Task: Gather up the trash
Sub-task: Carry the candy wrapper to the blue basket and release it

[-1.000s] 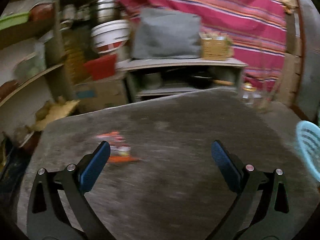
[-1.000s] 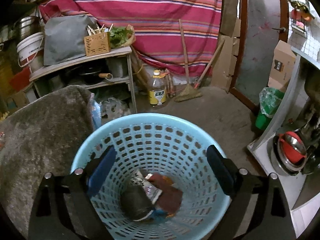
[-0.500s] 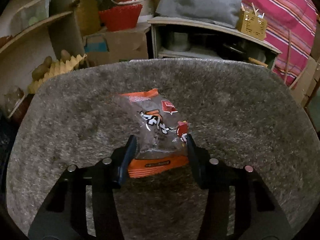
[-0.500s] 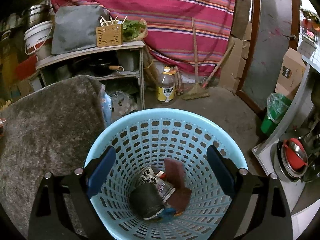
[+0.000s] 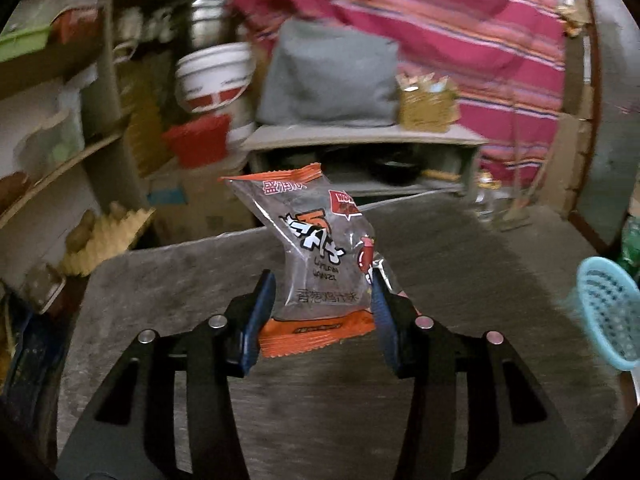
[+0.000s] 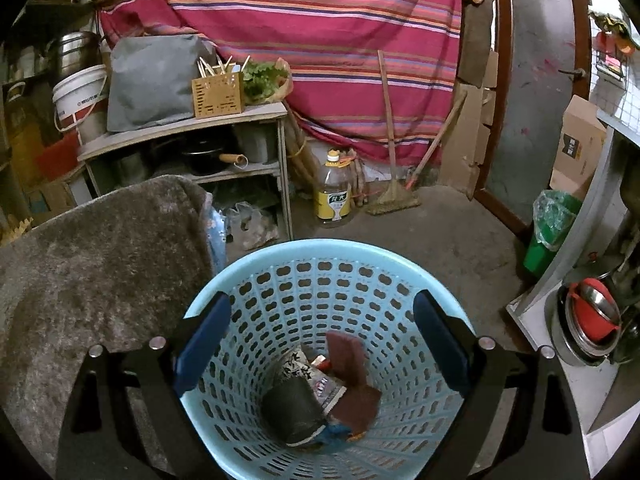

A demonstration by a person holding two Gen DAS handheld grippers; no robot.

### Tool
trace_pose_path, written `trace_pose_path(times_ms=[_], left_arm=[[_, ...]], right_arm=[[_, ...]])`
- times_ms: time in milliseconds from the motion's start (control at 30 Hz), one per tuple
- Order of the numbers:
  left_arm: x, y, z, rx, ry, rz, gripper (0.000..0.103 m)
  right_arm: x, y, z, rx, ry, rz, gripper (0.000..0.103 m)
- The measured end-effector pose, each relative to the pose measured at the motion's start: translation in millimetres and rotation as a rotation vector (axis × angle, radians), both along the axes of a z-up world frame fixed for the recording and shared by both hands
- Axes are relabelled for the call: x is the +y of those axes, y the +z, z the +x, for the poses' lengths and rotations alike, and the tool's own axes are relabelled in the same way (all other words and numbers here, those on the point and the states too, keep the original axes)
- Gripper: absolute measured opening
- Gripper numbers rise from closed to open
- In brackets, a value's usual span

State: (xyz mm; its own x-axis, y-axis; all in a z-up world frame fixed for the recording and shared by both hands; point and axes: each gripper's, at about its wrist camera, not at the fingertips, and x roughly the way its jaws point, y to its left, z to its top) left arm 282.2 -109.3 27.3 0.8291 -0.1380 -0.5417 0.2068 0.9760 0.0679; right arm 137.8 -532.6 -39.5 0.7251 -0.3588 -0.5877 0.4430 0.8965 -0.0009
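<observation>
Lifted off shaggy grey rug [image 5: 168, 280]: crinkly clear-orange snack wrapper [image 5: 320, 256], clamped in left gripper [image 5: 323, 312]; right gripper [image 6: 322, 344] spread wide

Before you, at twelve o'clock, a red striped cloth [image 6: 320, 40] drapes the wall. A grey two-tier wooden shelf [image 6: 184, 132] stands at ten o'clock; the bare concrete floor [image 6: 420, 236] spreads at one o'clock. The light is dim.

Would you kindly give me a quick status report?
Left hand-held gripper shut on snack wrapper, clear of rug. Right hand-held gripper open over blue basket. Nothing in the way.
</observation>
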Motion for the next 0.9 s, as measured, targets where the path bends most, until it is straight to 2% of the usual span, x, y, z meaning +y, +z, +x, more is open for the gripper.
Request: trace_pose_path(times_ms=[100,233,400,467,600,767,833,900], left_arm=[[-36.6,4.0,-19.6,-0.018,-0.066,-0.011,0.046],[-94.3,-5.7,-43.9,-0.005,-0.173,-0.025,0.046],[-160.4,-27.8,-65.7,0.051,-0.294,-0.064,0.046],[-192.5,-37.8,-77.3,0.058,-0.349,-0.061,0.046],[-247.9,-56.0,-89.7,0.109,-0.442,-0.067,0.046],[-302.3,-69.5,-102.8,0.099,-0.524,-0.026,0.047],[-320.2,-71.3,-103.2,0.097,-0.541,-0.009,0.048],[-329.9,-70.2,-101.1,0.104,-0.551,-0.01,0.061]], right_arm=[[-9.3,3.4,-10.4,-0.011,-0.015,0.002,0.091],[-21.3,3.2,-20.5,-0.003,-0.024,0.01,0.091],[-31.6,-0.6,-36.2,0.019,-0.023,-0.023,0.091],[-37.3,-0.2,-43.0,0.015,-0.02,-0.022,0.098],[-48.1,0.3,-55.2,0.013,-0.028,-0.015,0.098],[-59.1,-3.1,-61.7,0.024,-0.04,-0.015,0.098],[-61.9,-4.5,-63.3,0.025,-0.046,-0.013,0.098],[-65.0,-4.8,-66.0,0.022,-0.053,-0.011,0.098]])
